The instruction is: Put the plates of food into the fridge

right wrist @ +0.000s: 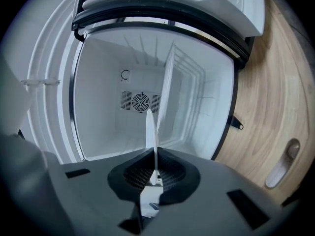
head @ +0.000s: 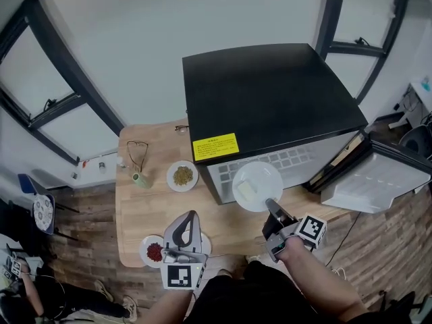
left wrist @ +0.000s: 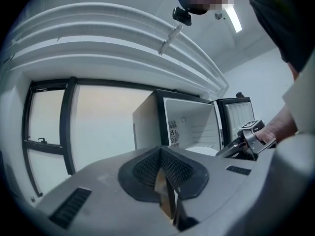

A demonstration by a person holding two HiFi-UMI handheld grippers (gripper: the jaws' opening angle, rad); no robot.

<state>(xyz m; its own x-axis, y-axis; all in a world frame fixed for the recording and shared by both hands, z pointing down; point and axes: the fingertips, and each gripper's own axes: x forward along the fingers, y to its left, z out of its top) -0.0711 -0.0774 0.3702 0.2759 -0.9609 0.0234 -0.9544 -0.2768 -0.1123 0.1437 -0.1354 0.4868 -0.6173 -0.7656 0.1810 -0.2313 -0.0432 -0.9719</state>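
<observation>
A white plate [head: 260, 175] with a pale block of food [head: 246, 193] hangs just in front of the open black fridge [head: 270, 93]. My right gripper [head: 268, 204] is shut on the plate's near rim. In the right gripper view the plate [right wrist: 150, 132] shows edge-on between the pads of that gripper [right wrist: 154, 156], facing the white fridge interior [right wrist: 108, 122]. My left gripper [head: 193, 214] is shut on nothing and points up over the table's front edge; its closed tips [left wrist: 160, 154] show in its own view. Two plates rest on the table, one with red food [head: 154, 252], one with greenish food [head: 182, 175].
The fridge door [head: 374, 177] stands swung open to the right. A wire shelf [right wrist: 170, 97] divides the fridge interior. Glasses [head: 137, 150] and a small green cup [head: 140, 179] lie at the left of the wooden table [head: 223, 225]. Windows run behind the fridge.
</observation>
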